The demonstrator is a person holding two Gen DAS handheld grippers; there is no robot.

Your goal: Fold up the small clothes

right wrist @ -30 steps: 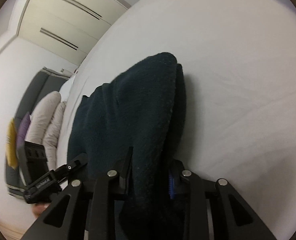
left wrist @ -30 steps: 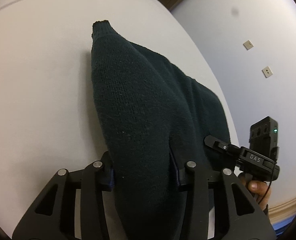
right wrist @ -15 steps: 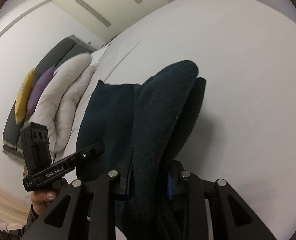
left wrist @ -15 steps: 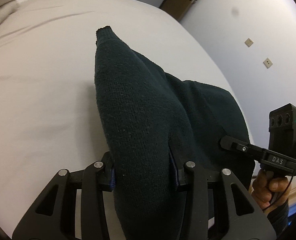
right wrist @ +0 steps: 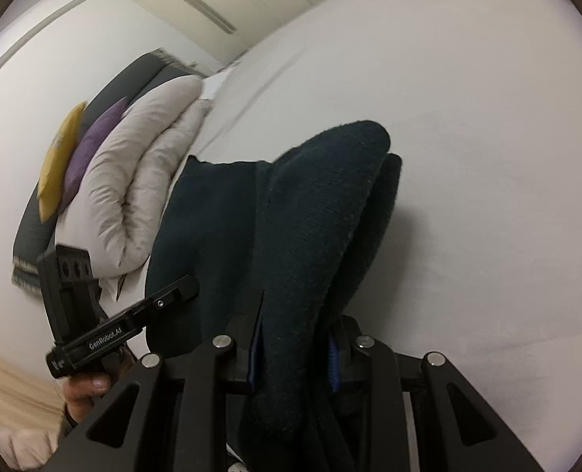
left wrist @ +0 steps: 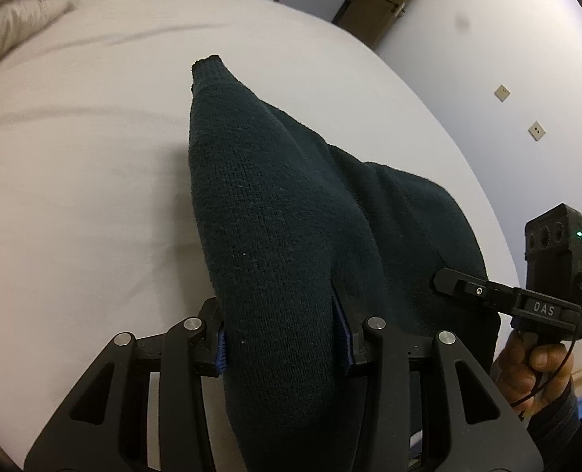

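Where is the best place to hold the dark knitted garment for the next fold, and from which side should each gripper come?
Probably at its near edge, where both already hold it. The left gripper and right gripper each clamp a bunched end of the dark knitted garment, coming from the person's side. The cloth drapes away from the pads onto the white bed, so it hangs evenly between them.

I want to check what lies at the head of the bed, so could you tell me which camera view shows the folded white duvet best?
The right wrist view shows the folded white duvet best: its whole rolled stack is visible, left of the dark knit garment. The left wrist view catches only a strip of it at the top-left edge.
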